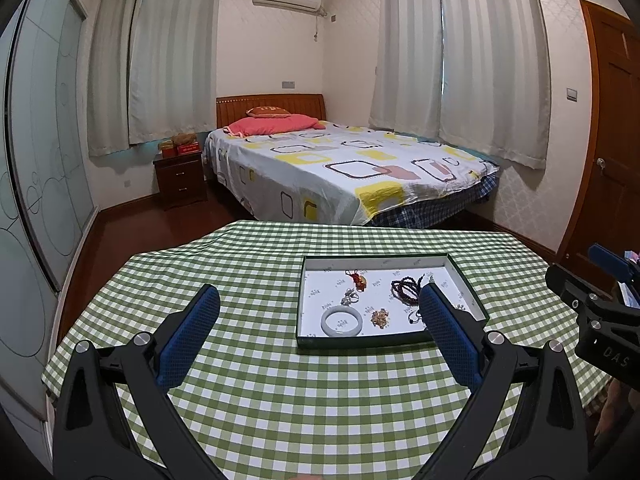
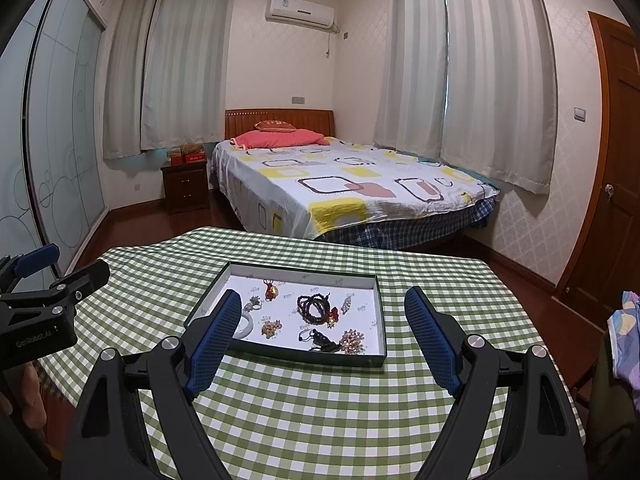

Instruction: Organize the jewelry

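Both grippers are hovering above the near edge of the table (image 1: 280, 400), which is wearing a green-and-white checked cloth. The left gripper (image 1: 320, 300) is holding its blue-padded fingers (image 1: 192, 332) spread wide, with nothing between them. The right gripper (image 2: 322, 304) is likewise standing wide apart and is gripping nothing.

Past the fingertips, toward the far edge of the table, a shallow dark-rimmed tray (image 2: 280, 354) with a white printed lining is lying flat on the cloth.

The jewelry is sitting loose inside the tray:
- A pale bangle (image 1: 342, 321) is lying in the near left corner.
- A small gold-coloured cluster (image 2: 271, 328) is resting just beside the bangle.
- A black corded piece (image 2: 318, 338) and a larger gold brooch (image 2: 352, 337) are occupying the near right corner.
- A coil of dark beads (image 2: 314, 305) is lying near the middle.
- A red-and-gold charm (image 2: 270, 290) is sitting toward the far edge.
- A small silver piece (image 1: 349, 296) is lying between the charm and the bangle.

Beyond the table, a bed (image 2: 340, 184) with a patterned cover is standing against the far wall.
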Motion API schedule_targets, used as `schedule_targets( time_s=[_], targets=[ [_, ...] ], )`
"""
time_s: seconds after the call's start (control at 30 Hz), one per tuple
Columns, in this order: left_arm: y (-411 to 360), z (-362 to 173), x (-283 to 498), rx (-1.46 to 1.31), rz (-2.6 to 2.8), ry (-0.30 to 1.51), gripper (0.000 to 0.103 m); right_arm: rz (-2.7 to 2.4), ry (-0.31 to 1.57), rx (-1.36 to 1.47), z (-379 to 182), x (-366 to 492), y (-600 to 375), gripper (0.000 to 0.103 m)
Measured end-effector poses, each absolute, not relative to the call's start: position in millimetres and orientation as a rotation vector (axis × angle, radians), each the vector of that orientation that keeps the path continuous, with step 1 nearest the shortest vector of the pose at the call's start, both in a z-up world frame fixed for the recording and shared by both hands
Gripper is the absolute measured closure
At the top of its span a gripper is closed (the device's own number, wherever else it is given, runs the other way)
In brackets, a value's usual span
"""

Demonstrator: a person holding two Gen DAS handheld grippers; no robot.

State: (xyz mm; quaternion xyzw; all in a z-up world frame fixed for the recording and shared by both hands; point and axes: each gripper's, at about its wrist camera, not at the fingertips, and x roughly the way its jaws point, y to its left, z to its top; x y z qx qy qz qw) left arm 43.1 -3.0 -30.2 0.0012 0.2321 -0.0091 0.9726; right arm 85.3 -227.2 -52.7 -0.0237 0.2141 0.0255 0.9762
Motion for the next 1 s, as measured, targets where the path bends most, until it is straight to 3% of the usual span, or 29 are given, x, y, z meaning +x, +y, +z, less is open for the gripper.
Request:
schedule_targets(
  time_s=[1.0],
  targets=[
    [3.0, -46.4, 58.8, 0.006, -0.035, 0.511, 0.004, 0.042, 0.469, -0.033, -67.8, 91.7, -234.5, 0.022]
  ],
)
